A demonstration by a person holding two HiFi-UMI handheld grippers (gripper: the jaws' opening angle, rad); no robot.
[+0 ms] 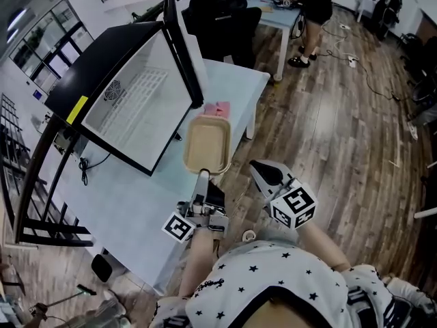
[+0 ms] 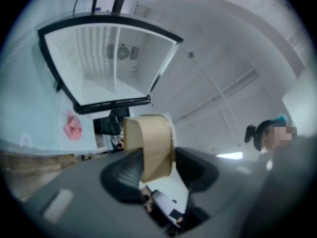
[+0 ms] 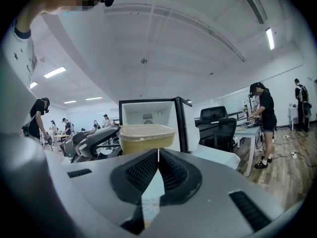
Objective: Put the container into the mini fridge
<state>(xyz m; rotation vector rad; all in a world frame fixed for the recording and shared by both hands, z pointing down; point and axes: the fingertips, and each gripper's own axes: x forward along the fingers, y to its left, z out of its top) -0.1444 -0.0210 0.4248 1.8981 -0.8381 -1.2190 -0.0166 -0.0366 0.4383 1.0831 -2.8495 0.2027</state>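
A tan lidded container (image 1: pixel 208 144) hangs over the pale blue table (image 1: pixel 130 210), just in front of the open mini fridge (image 1: pixel 130 101). My left gripper (image 1: pixel 203 176) is shut on the container's near end. In the left gripper view the container (image 2: pixel 148 143) stands between the jaws of the left gripper (image 2: pixel 153 170), with the fridge's white inside (image 2: pixel 106 63) beyond it. My right gripper (image 1: pixel 263 173) hovers to the right of the container, off the table's edge, shut with nothing in it. In the right gripper view the right gripper's (image 3: pixel 158 155) jaws meet at the tips, and the container (image 3: pixel 146 137) shows ahead.
The fridge door (image 1: pixel 183 46) stands open at the fridge's far side. A pink cloth (image 1: pixel 217 108) lies on the table beyond the container. A black office chair (image 1: pixel 225 19) stands behind the table, and a person (image 1: pixel 314 5) stands at another desk. Wooden floor lies to the right.
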